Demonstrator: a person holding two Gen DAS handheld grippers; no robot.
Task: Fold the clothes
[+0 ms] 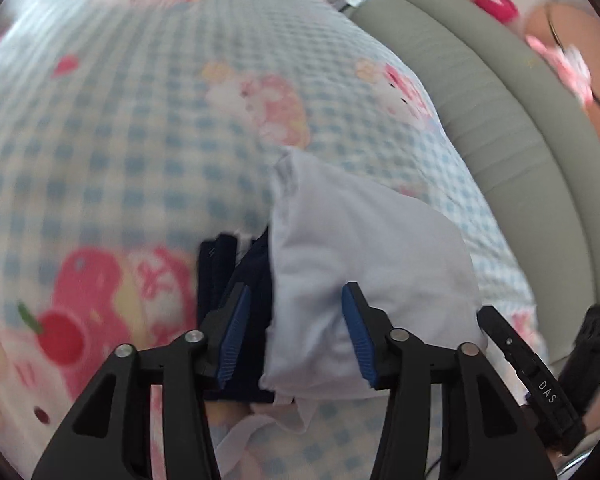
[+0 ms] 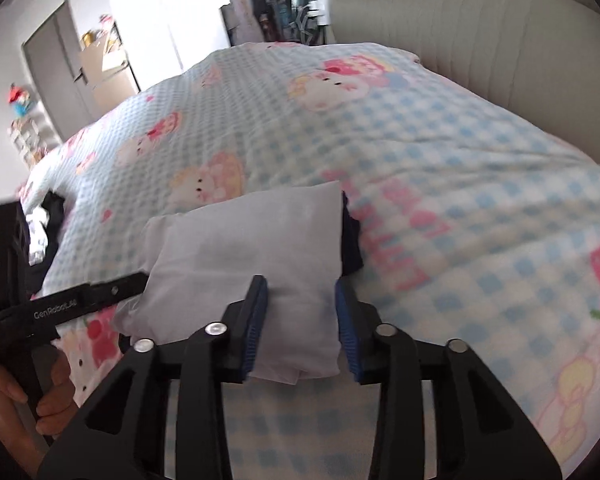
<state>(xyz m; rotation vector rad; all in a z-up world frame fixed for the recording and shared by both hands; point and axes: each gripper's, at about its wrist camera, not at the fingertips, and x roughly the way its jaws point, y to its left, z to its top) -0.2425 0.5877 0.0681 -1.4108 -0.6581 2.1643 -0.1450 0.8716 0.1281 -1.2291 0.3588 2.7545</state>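
The left tongs (image 1: 296, 334) stand wide open low in the left wrist view, their blue pads on either side of a white garment (image 1: 364, 256) and a dark garment (image 1: 244, 280), gripping neither. The right tongs (image 2: 300, 328) are open too, at the bottom centre of the right wrist view, with the near edge of the white garment (image 2: 252, 256) lying between the pads; whether they touch the cloth I cannot tell.

The white garment lies on the bed (image 2: 480, 208) as a compact, squared bundle, with the dark garment (image 2: 350, 240) showing at its right edge, seemingly tucked under or against it. This piece looks folded, or nearly so.

At the left edge of the frame a loose heap of clothes (image 2: 46, 224) lies crumpled, so more folding seems to remain. The left tongs (image 2: 112, 286) reach in from there.
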